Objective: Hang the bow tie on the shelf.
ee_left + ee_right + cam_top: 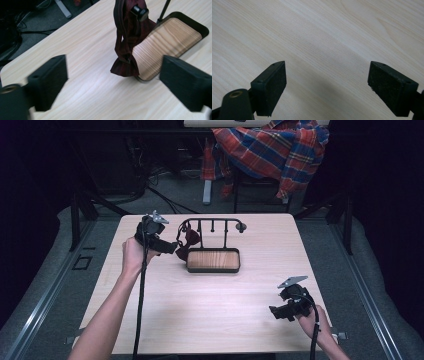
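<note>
A dark red bow tie (126, 42) hangs loosely from a rack (212, 222) peg. The released left gripper (113, 75), jaws spread beside it, could knock it off; the right gripper (327, 82) idles open over the tabletop (317, 32).

Dark red bow tie (126, 37) hangs from left end peg of black rack (212, 224); lower end rests at wooden tray (213, 260) edge.

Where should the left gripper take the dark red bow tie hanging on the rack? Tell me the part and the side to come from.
Probably the bow tie's flared lower end, which hangs free below the rack's knob beside the wooden tray. Come level from the table's open side, where the open left gripper already faces it.
</note>
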Motion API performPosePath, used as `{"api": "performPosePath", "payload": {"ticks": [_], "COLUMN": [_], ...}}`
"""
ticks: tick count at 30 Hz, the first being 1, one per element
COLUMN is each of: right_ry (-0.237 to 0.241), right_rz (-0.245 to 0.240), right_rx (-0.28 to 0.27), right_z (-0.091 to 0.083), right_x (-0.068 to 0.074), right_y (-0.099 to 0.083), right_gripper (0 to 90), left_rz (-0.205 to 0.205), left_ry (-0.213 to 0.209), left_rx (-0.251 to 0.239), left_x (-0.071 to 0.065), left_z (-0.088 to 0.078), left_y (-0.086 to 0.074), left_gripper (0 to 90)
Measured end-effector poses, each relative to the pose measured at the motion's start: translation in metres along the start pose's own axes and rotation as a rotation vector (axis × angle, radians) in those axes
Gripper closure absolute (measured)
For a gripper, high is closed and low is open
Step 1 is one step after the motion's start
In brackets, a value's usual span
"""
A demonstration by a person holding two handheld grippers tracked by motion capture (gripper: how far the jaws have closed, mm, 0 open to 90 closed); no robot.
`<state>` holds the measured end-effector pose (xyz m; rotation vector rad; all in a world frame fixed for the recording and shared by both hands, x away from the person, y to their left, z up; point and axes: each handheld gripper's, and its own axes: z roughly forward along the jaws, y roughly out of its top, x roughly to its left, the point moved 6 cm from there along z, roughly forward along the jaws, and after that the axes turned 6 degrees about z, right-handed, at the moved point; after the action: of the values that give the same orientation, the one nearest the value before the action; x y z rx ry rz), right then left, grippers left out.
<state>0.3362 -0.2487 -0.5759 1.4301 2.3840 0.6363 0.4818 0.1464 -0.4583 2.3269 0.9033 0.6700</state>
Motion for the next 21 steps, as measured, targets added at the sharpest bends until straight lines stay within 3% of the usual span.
{"api": "performPosePath", "payload": {"ticks": [3,7,12,13,17,21], "right_ry": [-0.001,0.000,0.002,-0.001,-0.002,-0.006], "right_rz": [-0.001,-0.006,-0.007,-0.012,-0.016,-0.019], "right_rx": [0.001,0.002,-0.001,0.015,0.024,0.024], "right_z": [0.000,0.000,0.000,0.000,0.002,0.003], "right_x": [0.000,0.000,0.001,0.001,0.001,0.003], "right_y": [0.000,0.000,0.000,0.000,-0.001,0.000], "right_gripper": [15.0,15.0,15.0,15.0,15.0,15.0], "left_rz": [0.014,0.015,0.047,0.062,0.054,0.060], "left_ry": [0.002,-0.024,-0.053,-0.060,-0.089,-0.090], "left_rx": [0.000,-0.012,-0.033,-0.025,-0.014,0.055], "left_x": [-0.001,-0.005,-0.017,-0.022,-0.029,-0.041], "left_z": [-0.009,-0.020,-0.032,-0.036,-0.038,-0.036], "left_y": [-0.005,-0.014,-0.033,-0.044,-0.060,-0.087], "left_gripper": [0.3,0.2,0.0,0.0,0.0,0.0]}}
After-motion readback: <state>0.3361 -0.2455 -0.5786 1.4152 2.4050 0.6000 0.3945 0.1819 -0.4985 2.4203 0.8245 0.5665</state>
